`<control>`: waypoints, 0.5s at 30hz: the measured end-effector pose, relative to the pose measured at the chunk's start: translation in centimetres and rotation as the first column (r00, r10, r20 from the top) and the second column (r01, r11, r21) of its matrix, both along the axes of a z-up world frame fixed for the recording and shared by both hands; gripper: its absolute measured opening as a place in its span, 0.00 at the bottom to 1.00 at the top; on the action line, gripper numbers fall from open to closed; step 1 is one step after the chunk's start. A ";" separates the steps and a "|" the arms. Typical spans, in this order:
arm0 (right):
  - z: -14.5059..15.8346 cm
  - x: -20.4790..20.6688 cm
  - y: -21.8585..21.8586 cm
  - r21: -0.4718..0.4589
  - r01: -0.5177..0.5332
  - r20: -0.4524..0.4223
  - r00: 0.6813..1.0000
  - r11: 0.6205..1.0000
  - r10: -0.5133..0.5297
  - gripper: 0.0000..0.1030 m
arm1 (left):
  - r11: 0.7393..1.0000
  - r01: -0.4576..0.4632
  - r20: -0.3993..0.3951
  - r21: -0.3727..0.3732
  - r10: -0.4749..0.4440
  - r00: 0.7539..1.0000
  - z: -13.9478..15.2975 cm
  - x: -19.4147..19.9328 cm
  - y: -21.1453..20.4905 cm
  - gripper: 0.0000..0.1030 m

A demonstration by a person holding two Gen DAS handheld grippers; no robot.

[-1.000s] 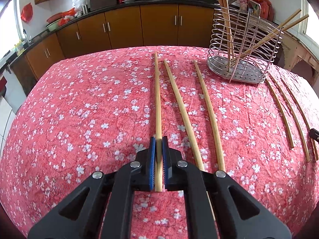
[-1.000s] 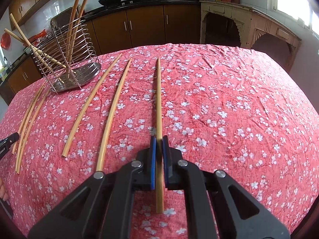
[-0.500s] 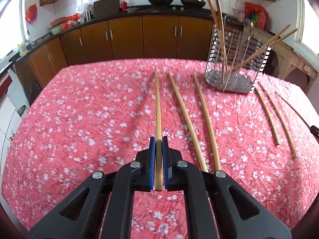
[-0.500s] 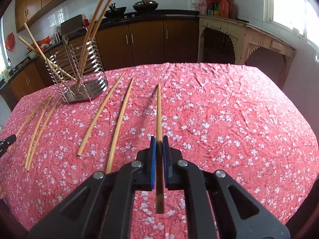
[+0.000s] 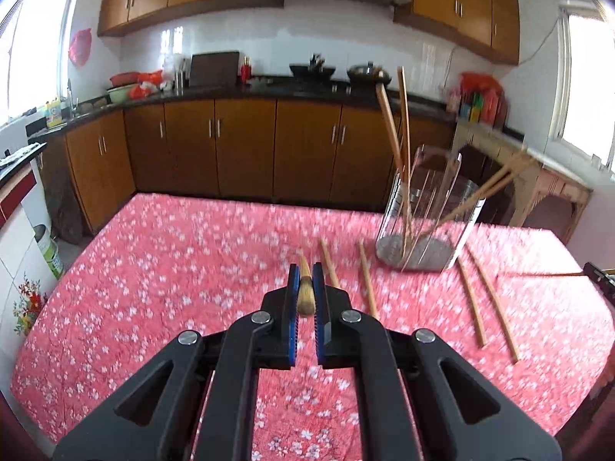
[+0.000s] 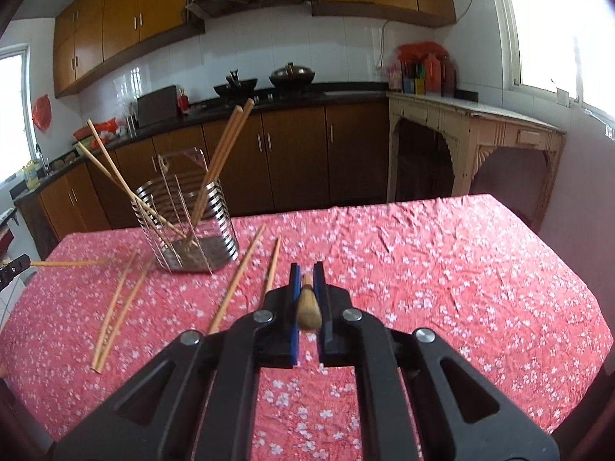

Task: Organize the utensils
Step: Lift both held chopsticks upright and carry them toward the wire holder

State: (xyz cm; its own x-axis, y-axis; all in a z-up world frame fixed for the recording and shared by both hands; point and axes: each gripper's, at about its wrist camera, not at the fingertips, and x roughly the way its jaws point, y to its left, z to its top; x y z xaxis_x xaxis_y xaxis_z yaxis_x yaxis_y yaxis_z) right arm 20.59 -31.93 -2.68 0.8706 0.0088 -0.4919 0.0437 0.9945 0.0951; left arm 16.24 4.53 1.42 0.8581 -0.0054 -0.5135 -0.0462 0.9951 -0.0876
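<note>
My left gripper (image 5: pixel 305 282) is shut on a wooden chopstick (image 5: pixel 305 296), held above the table and pointing away from the camera. My right gripper (image 6: pixel 306 280) is shut on another chopstick (image 6: pixel 308 305), also lifted clear of the cloth. The wire utensil holder (image 5: pixel 428 211) stands at the right of the left wrist view and at the left of the right wrist view (image 6: pixel 188 223), with several chopsticks leaning in it. Loose chopsticks lie on the cloth beside it: two (image 5: pixel 367 282) near my left gripper, two more (image 5: pixel 486 299) further right.
The table has a red flowered cloth (image 5: pixel 173 269). Brown kitchen cabinets (image 5: pixel 246 146) and a counter with pots run behind it. A pale wooden side table (image 6: pixel 480 146) stands at the right. In the right wrist view two pairs of loose chopsticks (image 6: pixel 123 299) (image 6: pixel 250 269) lie near the holder.
Both grippers have lifted their chopsticks off the cloth and tipped upward, so each stick now looks short and end-on and more of the kitchen shows. The holder has not moved.
</note>
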 end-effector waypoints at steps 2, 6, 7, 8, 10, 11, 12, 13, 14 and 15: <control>0.6 -0.3 0.0 0.005 -0.002 0.025 1.000 1.000 0.002 0.07 | 1.000 0.002 0.035 -0.015 -0.001 0.999 0.9 -0.3 0.3 0.06; 1.7 -0.4 -0.1 0.012 -0.005 0.064 0.998 1.000 0.004 0.07 | 1.000 -0.006 0.067 -0.024 0.008 0.998 1.9 -0.7 0.8 0.06; 1.8 -0.5 0.1 0.013 -0.005 0.069 0.998 1.000 0.004 0.07 | 1.000 -0.008 0.072 -0.025 0.010 0.997 2.1 -0.6 0.9 0.06; 2.1 -0.5 0.1 0.013 -0.008 0.076 0.997 1.000 0.007 0.07 | 1.000 -0.009 0.075 -0.025 0.011 0.997 2.3 -0.6 1.1 0.06; 2.5 -0.5 0.2 0.013 -0.010 0.085 0.996 1.000 0.009 0.07 | 1.000 -0.012 0.083 -0.024 0.014 0.996 2.7 -0.6 1.2 0.06; 2.7 -0.4 0.3 0.012 -0.011 0.091 0.996 1.000 0.010 0.07 | 1.000 -0.014 0.088 -0.023 0.016 0.996 2.8 -0.6 1.2 0.06; 3.0 -0.4 0.3 0.012 -0.012 0.096 0.995 1.000 0.011 0.07 | 1.000 -0.016 0.093 -0.022 0.018 0.996 3.1 -0.5 1.3 0.06; 3.2 -0.3 0.4 0.012 -0.014 0.100 0.995 1.000 0.013 0.07 | 1.000 -0.017 0.095 -0.020 0.019 0.995 3.2 -0.6 1.3 0.06; 3.5 -0.2 0.5 0.012 -0.017 0.105 0.994 1.000 0.015 0.07 | 1.000 -0.018 0.099 -0.017 0.020 0.995 3.4 -0.5 1.2 0.06; 3.8 0.0 0.7 0.011 -0.019 0.110 0.994 1.000 0.018 0.07 | 1.000 -0.019 0.104 -0.014 0.020 0.994 3.7 -0.4 1.2 0.06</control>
State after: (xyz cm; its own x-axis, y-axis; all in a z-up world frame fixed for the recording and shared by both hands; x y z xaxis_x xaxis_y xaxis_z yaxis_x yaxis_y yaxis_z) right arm 20.55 -31.25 1.12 0.9189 0.0305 -0.3933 0.0142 0.9938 0.1102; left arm 15.84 5.71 5.10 0.9070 0.0058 -0.4212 -0.0556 0.9928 -0.1060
